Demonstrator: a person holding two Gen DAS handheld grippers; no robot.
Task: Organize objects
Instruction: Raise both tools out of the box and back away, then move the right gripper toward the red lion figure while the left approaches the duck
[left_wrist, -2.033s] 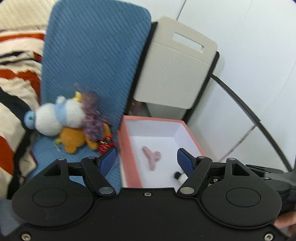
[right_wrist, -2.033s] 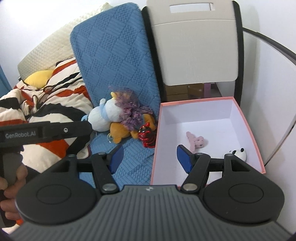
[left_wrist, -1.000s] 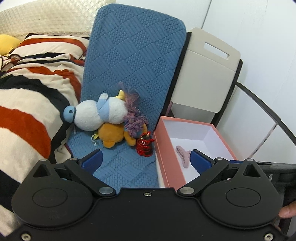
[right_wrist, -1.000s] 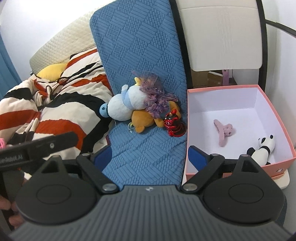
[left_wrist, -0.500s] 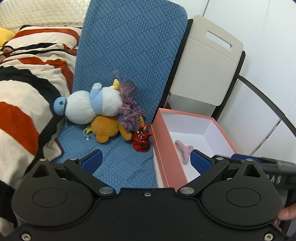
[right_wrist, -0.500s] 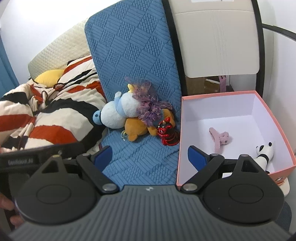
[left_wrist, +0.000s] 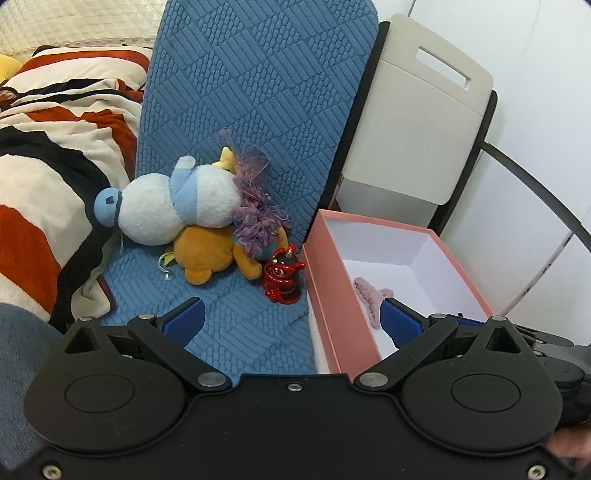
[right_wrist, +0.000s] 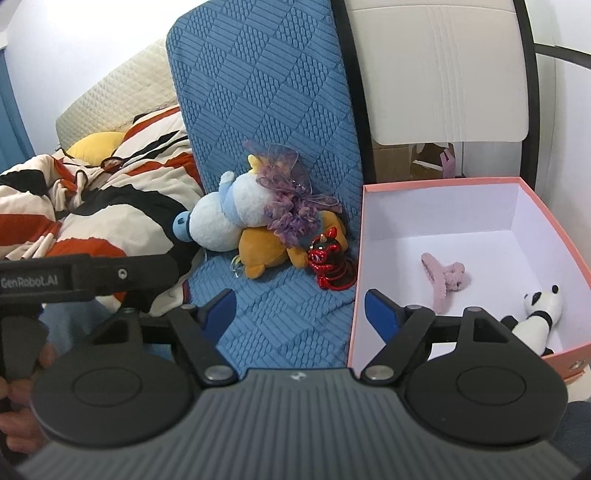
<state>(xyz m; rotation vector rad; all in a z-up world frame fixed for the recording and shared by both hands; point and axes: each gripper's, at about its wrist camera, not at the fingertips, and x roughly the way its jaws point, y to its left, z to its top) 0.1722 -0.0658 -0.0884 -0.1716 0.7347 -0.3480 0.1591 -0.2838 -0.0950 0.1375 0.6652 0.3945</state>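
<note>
A white-and-blue plush toy, an orange plush toy, a purple gauze hair bow and a glossy red figurine lie heaped on the blue quilted cushion, beside the pink cardboard box holding a pink fuzzy hair claw and a panda plush. The left gripper has its fingers spread wide, empty. The right gripper is closing its fingers, nothing between them.

Left wrist cam looks forward and down along its fingers at the blue cushion, near, box at right; right wrist cam sits further right, same heading, seeing into the box; both share the toys and cushion.
</note>
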